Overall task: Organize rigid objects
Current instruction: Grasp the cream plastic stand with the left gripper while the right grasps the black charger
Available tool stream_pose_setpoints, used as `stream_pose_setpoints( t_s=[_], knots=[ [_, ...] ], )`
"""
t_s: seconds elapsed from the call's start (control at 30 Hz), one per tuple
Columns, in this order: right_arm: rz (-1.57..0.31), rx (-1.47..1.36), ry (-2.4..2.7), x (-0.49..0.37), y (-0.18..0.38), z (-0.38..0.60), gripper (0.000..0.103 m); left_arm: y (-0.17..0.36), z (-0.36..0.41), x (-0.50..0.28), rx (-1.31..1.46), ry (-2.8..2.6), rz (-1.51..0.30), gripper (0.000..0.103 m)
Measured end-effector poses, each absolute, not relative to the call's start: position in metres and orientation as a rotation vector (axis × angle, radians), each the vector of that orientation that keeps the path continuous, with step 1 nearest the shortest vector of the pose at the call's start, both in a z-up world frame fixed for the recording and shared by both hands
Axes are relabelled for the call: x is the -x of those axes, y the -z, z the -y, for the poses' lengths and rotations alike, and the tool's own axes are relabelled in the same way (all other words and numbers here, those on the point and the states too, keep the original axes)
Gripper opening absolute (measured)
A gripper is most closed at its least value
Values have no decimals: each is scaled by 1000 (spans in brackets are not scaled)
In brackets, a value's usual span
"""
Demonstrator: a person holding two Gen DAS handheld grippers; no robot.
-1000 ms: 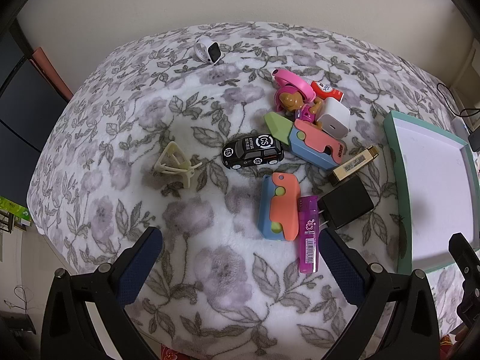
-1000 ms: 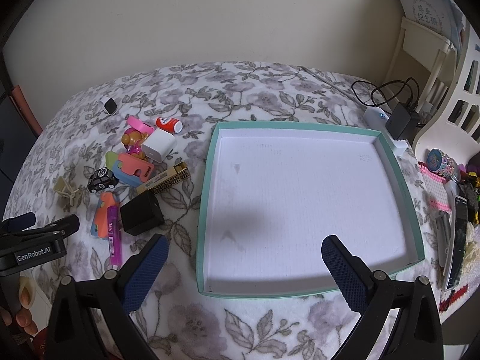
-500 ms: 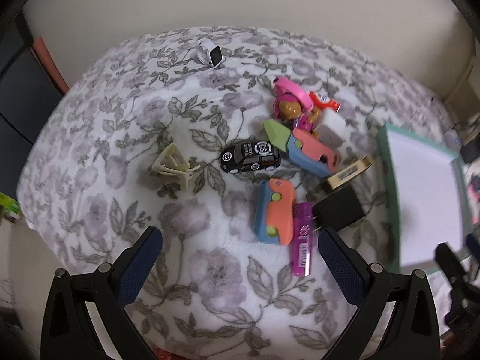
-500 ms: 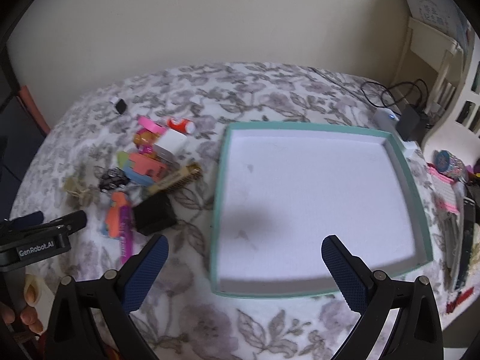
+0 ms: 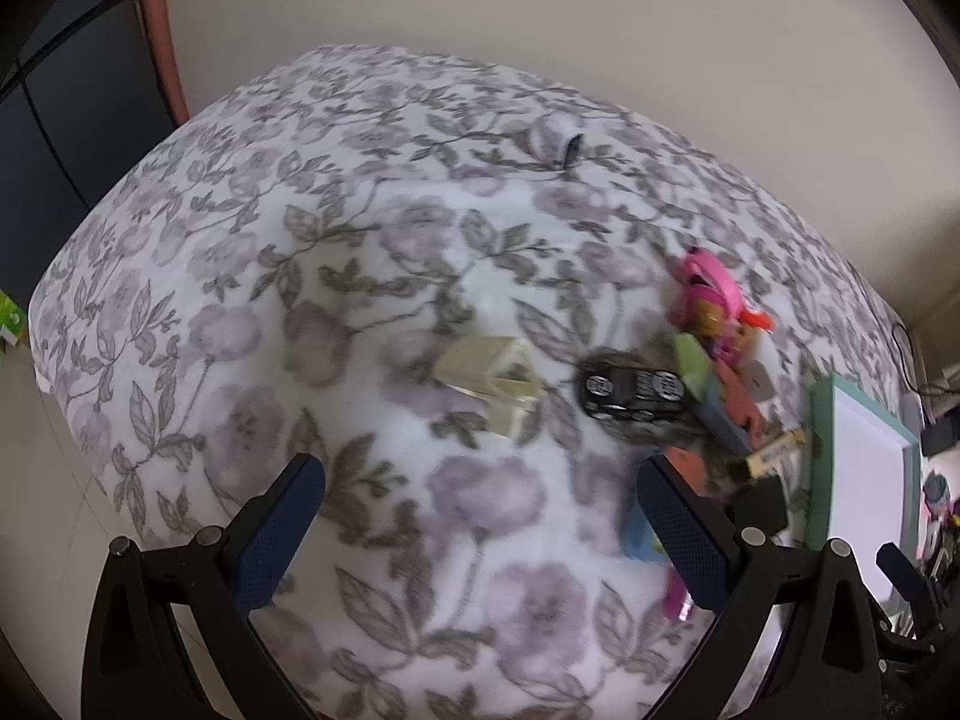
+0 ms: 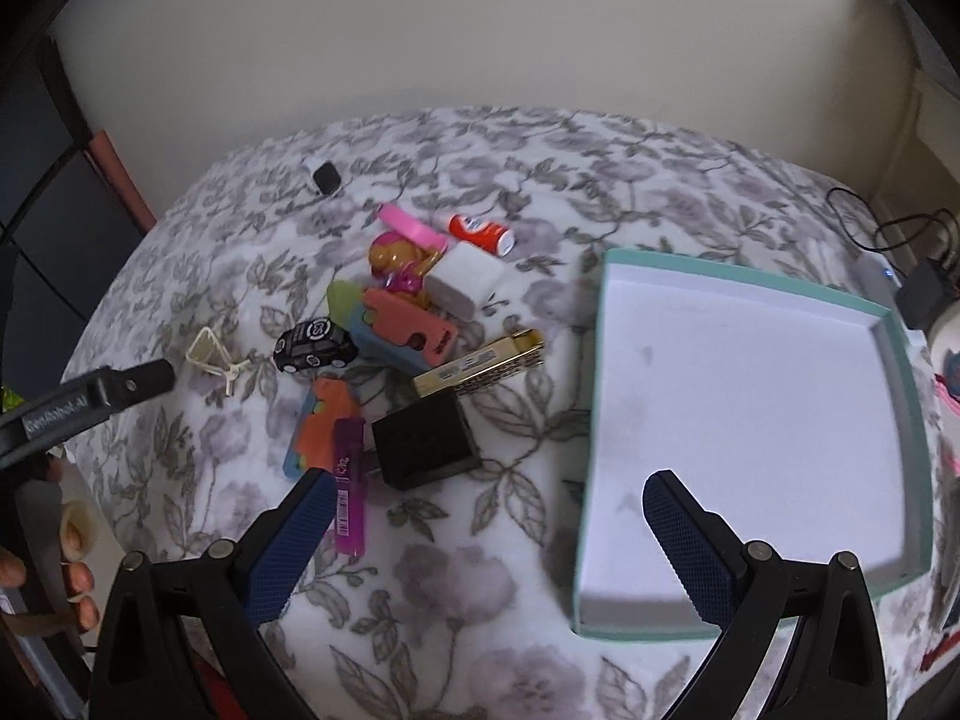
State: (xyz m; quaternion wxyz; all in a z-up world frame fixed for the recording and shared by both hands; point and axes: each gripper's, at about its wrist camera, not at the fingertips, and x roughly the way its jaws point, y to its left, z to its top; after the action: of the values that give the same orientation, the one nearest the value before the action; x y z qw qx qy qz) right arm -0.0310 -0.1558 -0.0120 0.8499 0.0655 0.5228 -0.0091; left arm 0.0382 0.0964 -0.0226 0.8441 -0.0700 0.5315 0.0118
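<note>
Beyond my left gripper (image 5: 480, 507), jaws wide, lay the cream plastic clip (image 5: 492, 373); my right gripper (image 6: 489, 513), equally wide and empty, hovered near the teal-rimmed white tray (image 6: 591, 420).

Black tool (image 6: 489, 531), blue textured pads (image 6: 294, 546)

White lettering reading "GenRobot.AI" runs along the black side of the left gripper (image 6: 99, 397), seen from the right wrist. The black toy car (image 6: 315, 346) wears a round roof emblem with figures too small to read, and print on the purple lighter (image 6: 348, 495) and gold box (image 6: 480, 363) stays illegible.
</note>
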Motion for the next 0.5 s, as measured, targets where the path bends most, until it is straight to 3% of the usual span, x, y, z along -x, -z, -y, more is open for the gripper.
stream_pose_setpoints(
  t_s=[0.5],
  knots=[
    [-1203,-61,-50,-7,49,131,101,53,-108,-84,158,-40,-1214,103]
  ],
)
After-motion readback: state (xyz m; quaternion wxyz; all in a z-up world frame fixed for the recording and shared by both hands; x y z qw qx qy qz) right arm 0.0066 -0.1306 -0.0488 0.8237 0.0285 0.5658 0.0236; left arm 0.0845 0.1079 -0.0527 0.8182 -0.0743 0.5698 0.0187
